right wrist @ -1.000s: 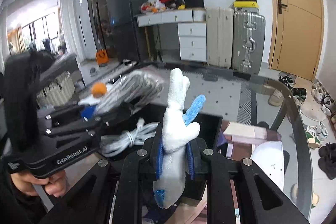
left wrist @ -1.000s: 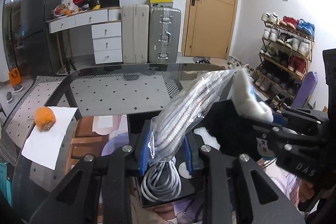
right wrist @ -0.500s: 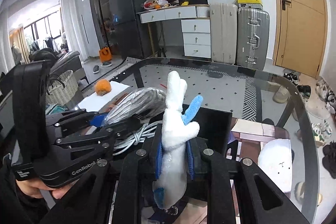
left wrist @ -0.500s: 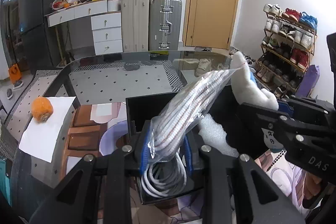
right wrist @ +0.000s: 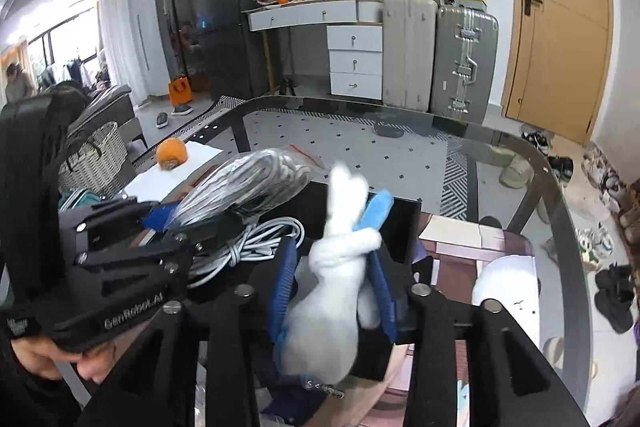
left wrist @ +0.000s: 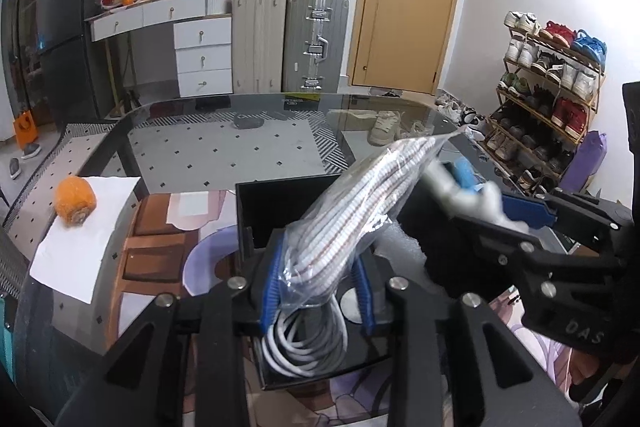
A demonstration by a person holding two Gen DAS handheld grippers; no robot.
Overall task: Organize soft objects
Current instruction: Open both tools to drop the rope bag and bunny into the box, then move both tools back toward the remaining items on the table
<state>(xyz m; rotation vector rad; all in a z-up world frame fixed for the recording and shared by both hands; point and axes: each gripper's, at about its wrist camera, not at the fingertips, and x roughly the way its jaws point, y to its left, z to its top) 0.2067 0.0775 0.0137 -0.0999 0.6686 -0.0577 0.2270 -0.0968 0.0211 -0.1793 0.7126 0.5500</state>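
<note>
While a white cable coil point(left wrist: 308, 343) lies in the black box point(left wrist: 280, 203), the left hand-held gripper point(left wrist: 318, 291) clamps a bagged cord point(left wrist: 360, 203), the right point(right wrist: 332, 291) a plush toy point(right wrist: 332, 303).

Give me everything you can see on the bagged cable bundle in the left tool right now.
The white-and-red braided cable bundle in a clear plastic bag is clamped between the left tool's blue pads, slanting up and to the right. The thin bag is crinkled, with a red strip at its far end in the right wrist view. It hangs above the black open box, over a loose coil of white cable inside.
</note>
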